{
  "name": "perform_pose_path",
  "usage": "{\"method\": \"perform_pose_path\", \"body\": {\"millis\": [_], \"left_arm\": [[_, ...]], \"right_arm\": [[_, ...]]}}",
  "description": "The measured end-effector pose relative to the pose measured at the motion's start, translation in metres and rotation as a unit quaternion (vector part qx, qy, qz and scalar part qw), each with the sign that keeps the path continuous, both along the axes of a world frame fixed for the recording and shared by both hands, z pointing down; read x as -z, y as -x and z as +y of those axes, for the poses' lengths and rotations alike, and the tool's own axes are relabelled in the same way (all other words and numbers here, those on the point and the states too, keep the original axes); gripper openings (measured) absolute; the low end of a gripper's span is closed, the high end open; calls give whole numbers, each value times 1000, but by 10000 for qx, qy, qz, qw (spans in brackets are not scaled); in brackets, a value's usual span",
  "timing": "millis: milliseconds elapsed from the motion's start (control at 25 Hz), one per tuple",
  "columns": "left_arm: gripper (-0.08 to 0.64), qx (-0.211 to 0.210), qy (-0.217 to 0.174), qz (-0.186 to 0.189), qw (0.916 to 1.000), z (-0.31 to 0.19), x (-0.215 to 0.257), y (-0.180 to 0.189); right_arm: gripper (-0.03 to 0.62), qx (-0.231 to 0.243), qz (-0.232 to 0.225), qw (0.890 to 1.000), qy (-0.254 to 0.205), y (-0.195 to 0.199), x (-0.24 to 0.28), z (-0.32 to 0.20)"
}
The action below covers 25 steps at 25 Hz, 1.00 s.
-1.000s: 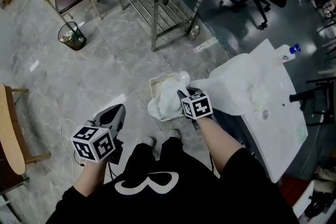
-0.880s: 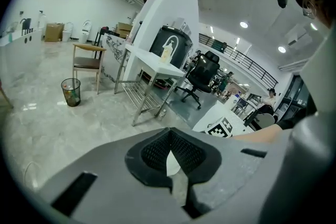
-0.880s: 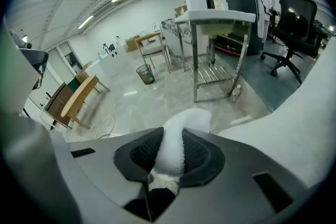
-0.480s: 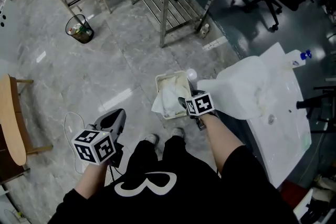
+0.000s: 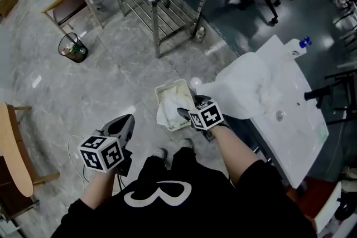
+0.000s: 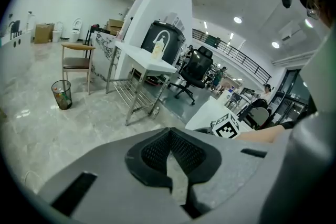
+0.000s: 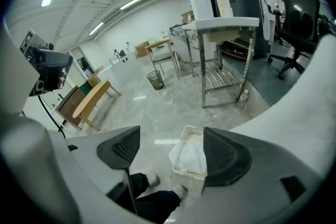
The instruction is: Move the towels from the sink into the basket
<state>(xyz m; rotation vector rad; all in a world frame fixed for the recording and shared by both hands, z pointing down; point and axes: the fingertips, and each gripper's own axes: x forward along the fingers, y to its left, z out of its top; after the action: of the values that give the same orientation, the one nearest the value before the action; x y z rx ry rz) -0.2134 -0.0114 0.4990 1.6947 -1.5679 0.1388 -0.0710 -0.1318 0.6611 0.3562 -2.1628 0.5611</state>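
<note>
Grey marble floor; white sink (image 5: 290, 120) at R. Step, as I read it: release over basket (image 5: 165, 88). R gripper (image 5: 185, 113) hangs above it, jaws opening, nothing btwn pads. Towel (image 5: 169, 110) lies in basket, part spilling over one rim. To do it well: open fully, lift straight up so cloth can't snag & drag out. L gripper (image 5: 125, 123) off to side, jaws together, empty. Sink: big white heap (image 5: 242, 89) on its edge, prob more towel, can't confirm.
</note>
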Motion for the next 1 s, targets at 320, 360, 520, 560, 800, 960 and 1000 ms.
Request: {"method": "perform_pose_path", "body": {"millis": [320, 360, 520, 560, 800, 960, 1000], "left_arm": [[6, -658, -415, -47, 9970, -45, 38, -35], [6, -758, -469, -23, 9960, -50, 43, -42], [6, -1169, -643, 39, 9911, -65, 58, -72], [6, -1259, -683, 46, 9897, -68, 61, -79], [6, -1483, -983, -3, 9841, -94, 78, -108], [6, -1604, -1000, -27, 9820, -113, 80, -127], [6, -1626, -989, -30, 9817, -117, 80, -131]], "right_arm": [[366, -210, -607, 9965, -528, -30, 93, -8], [367, -295, -665, 9955, -607, -37, 104, -9], [367, -540, -841, 9905, -940, -63, 139, -7], [367, -586, -857, 9888, -1069, -69, 147, -9], [367, -909, -793, 9780, -1702, -118, 182, -32], [367, -1076, -616, 9726, -1965, -154, 187, -56], [367, -1098, -566, 9721, -1992, -162, 185, -63]]}}
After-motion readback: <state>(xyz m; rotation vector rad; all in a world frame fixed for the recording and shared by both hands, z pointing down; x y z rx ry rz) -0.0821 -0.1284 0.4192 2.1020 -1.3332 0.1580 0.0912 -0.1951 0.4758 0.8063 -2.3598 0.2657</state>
